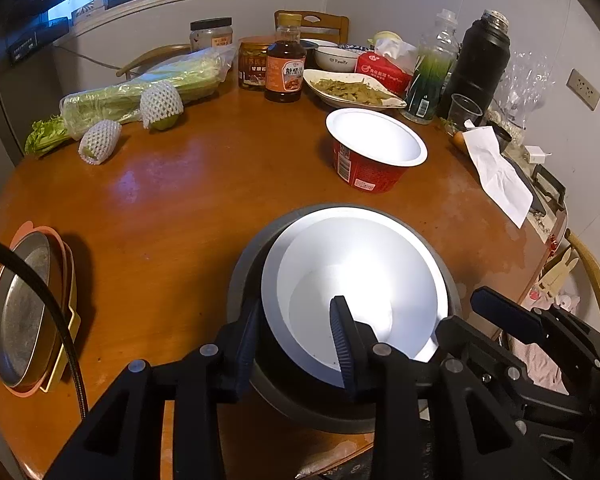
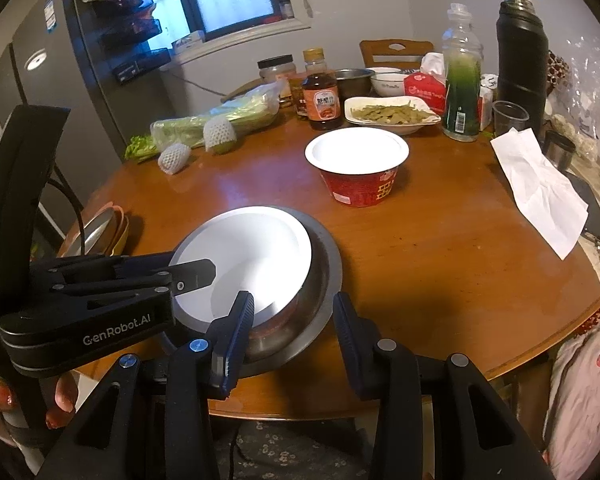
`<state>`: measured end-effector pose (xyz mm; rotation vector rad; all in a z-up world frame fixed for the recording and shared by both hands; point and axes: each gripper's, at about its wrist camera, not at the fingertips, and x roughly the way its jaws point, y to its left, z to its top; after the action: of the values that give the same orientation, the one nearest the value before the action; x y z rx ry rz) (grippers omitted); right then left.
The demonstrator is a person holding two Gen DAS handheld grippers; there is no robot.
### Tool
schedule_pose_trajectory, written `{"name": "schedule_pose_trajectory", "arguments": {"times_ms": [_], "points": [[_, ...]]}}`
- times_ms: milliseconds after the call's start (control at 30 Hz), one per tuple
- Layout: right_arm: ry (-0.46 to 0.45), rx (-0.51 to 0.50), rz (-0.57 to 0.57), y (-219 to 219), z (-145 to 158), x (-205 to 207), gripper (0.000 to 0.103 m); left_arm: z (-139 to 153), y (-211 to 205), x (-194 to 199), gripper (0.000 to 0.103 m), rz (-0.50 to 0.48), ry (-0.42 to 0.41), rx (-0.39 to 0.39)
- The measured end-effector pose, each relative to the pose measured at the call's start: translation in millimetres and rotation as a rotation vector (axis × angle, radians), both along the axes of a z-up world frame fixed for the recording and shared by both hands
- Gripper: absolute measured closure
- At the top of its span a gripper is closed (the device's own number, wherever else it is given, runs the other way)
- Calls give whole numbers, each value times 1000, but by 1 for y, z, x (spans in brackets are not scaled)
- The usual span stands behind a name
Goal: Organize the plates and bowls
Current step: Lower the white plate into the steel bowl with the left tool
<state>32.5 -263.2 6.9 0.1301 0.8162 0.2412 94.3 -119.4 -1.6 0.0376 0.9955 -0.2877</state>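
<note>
A red paper bowl with a white inside (image 1: 364,280) (image 2: 256,256) sits tilted in a steel bowl (image 1: 244,272) (image 2: 324,280) at the table's near edge. My left gripper (image 1: 296,336) (image 2: 196,276) straddles the paper bowl's near rim, one finger inside and one outside between the two bowls, jaws still apart. My right gripper (image 2: 294,316) (image 1: 500,312) is open, its fingers either side of the steel bowl's right rim. A second red paper bowl (image 1: 374,148) (image 2: 358,164) stands upright further back. A stack of plates (image 1: 24,308) (image 2: 100,228) lies at the left edge.
At the back stand a plate of green beans (image 1: 352,88) (image 2: 392,114), a sauce bottle (image 1: 285,60), jars, a white bowl (image 1: 336,58), a tissue pack, a green bottle (image 2: 462,76), a black thermos (image 2: 522,48) and a plastic cup. Bagged celery and netted fruit (image 1: 160,104) lie left. Paper (image 2: 540,188) lies right.
</note>
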Motion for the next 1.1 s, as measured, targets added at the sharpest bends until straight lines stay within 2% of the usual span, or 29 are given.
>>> {"name": "schedule_pose_trajectory", "arguments": {"times_ms": [267, 600, 933, 1100], "points": [[-15, 6, -6, -3, 3, -2, 61, 10, 4, -5, 60, 14, -29, -3], [-44, 22, -22, -11, 6, -5, 60, 23, 8, -10, 59, 32, -72, -9], [-74, 47, -50, -22, 5, -5, 58, 21, -3, -4, 58, -8, -86, -22], [-65, 64, -76, -29, -3, 1, 55, 22, -6, -1, 58, -21, -122, -19]]}}
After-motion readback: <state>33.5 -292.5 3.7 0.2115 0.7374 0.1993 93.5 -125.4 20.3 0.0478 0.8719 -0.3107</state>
